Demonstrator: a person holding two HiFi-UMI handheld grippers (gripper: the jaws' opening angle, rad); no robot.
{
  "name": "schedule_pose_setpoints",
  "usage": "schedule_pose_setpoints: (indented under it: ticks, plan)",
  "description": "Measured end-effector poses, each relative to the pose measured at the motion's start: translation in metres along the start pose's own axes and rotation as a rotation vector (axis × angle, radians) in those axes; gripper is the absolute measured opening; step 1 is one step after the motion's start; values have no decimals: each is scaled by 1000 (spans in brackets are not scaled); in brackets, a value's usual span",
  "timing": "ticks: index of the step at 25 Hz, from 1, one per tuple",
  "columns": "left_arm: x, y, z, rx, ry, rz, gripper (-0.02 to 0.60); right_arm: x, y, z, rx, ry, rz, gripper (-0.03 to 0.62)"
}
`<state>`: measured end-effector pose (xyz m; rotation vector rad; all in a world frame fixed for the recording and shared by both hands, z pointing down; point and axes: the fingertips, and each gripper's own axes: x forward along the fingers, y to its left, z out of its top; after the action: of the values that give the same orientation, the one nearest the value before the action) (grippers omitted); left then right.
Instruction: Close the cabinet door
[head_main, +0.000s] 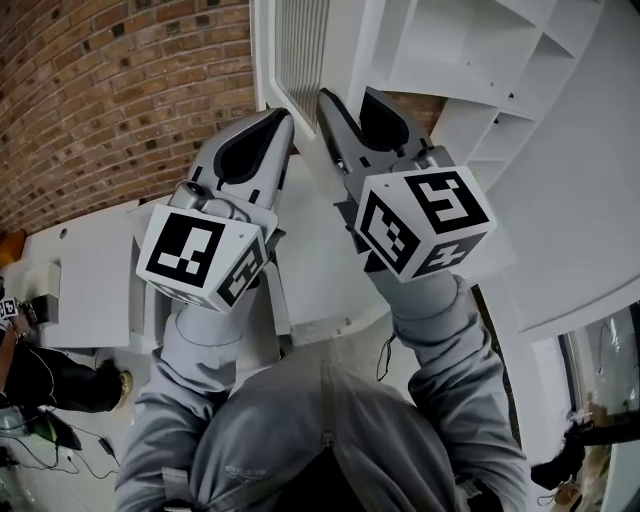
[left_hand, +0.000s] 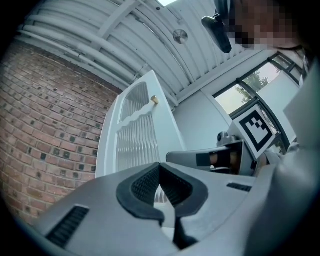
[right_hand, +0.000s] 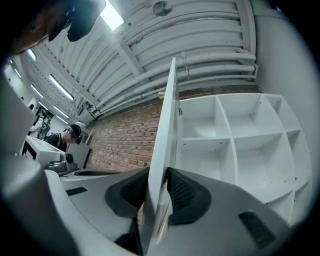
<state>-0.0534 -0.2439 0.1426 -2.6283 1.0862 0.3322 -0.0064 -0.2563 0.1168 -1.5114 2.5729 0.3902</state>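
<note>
Right gripper view shows the right tool (right_hand: 158, 175) clamped on the cabinet door (right_hand: 167, 115) at its free edge, likely to swing it shut. The left tool (left_hand: 160, 167), jaws together and empty, waits beside the door. Behind the door, the shelves (right_hand: 235, 135) stand uncovered.

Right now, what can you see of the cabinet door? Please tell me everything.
The cabinet door is white, apparently painted wood, with a ribbed panel under a wavy rail and a small brass-coloured knob. It stands open, edge-on beside the white shelves. The right gripper's fingers clamp its edge, one on each face.
</note>
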Motion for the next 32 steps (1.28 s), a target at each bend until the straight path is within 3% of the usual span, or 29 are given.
schedule_pose_setpoints:
  ticks: [22, 32]
  plan:
    - [16, -15, -14, -32, 12, -120, 5, -10, -51, -6, 41, 32, -13, 91]
    - [30, -22, -21, -41, 11, -162, 5, -8, -60, -5, 25, 48, 36, 91]
